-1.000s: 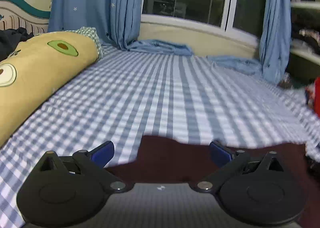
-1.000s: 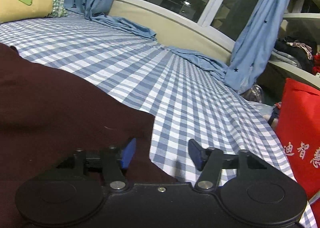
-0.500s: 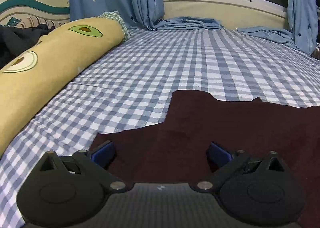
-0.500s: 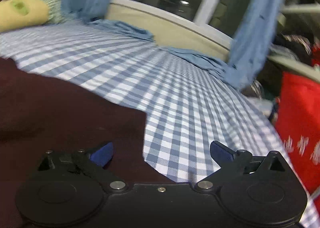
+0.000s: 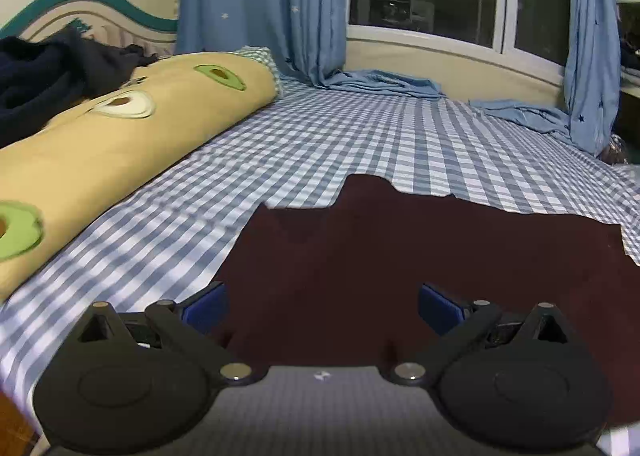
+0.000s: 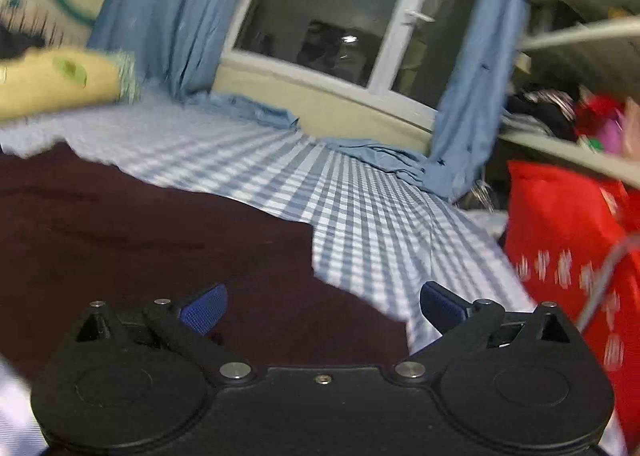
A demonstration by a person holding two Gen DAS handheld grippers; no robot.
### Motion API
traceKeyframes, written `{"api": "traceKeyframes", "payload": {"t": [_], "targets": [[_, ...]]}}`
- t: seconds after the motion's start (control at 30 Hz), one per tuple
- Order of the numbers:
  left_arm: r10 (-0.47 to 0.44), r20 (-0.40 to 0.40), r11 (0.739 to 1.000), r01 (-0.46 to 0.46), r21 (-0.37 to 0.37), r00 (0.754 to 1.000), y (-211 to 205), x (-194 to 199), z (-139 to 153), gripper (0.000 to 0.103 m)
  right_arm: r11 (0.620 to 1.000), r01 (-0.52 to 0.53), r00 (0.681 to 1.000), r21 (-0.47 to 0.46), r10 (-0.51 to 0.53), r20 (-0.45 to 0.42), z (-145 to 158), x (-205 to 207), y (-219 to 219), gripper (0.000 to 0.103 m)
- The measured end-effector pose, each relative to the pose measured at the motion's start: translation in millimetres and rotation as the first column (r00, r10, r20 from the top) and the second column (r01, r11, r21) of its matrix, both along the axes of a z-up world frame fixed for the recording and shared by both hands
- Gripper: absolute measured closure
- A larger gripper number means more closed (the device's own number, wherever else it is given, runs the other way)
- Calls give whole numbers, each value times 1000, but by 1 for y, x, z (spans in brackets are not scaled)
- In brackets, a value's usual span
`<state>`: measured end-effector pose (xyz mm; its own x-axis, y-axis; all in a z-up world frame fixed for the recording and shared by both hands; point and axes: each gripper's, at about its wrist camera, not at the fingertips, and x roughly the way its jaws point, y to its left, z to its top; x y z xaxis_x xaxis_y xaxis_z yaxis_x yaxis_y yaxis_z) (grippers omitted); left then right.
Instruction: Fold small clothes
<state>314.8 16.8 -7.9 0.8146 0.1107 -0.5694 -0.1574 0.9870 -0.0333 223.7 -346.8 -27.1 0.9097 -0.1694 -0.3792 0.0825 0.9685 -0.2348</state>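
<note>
1. Where the checked sheet (image 5: pixel 360 136) covers the bed, a dark maroon garment (image 5: pixel 420 256) lies spread flat, its far edge uneven with a raised bump toward the left
2. The left gripper (image 5: pixel 322 306) hangs over the near part of the garment, its blue-padded fingers (image 5: pixel 206 306) spread wide with nothing between them (only cloth lies below)
3. The right gripper (image 6: pixel 322 306) has just been opening and now stands with its fingers (image 6: pixel 204 308) far apart, gripping nothing; its left finger is over the maroon cloth, its right finger over the checked sheet beside the garment's right edge
4. A long yellow pillow (image 5: pixel 120 144) with avocado prints lies along the left side of the bed, well apart from the garment, with dark clothing (image 5: pixel 44 76) heaped behind it
5. Blue curtains (image 5: pixel 260 8) hang at the dark window (image 5: pixel 420 0), their hems pooled on the far end of the sheet
6. A red bag (image 6: pixel 568 240) with white marks stands off the right side of the bed; the right view is blurred, so its lettering cannot be read
</note>
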Motion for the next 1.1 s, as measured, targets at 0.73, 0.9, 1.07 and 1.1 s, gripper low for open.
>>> {"api": "traceKeyframes", "payload": {"t": [0.73,0.9,1.07,1.1], "targets": [[52,-108,973,-74,-218,993,21,-100,-16,1,975,-190,977,119,200,-73,23,40,121,0],[67,-120,970,-93,-226,991,26,-99,-17,1,982,-183,970,43,187,-154,-1,63,136,0],[73,-135,969,-102,-225,988,29,-99,-24,1,986,-166,981,2,165,-104,-30,44,142,0],[75,-137,968,-105,-227,988,30,-98,-25,1,987,-159,984,5,159,-85,-35,39,142,0]]}}
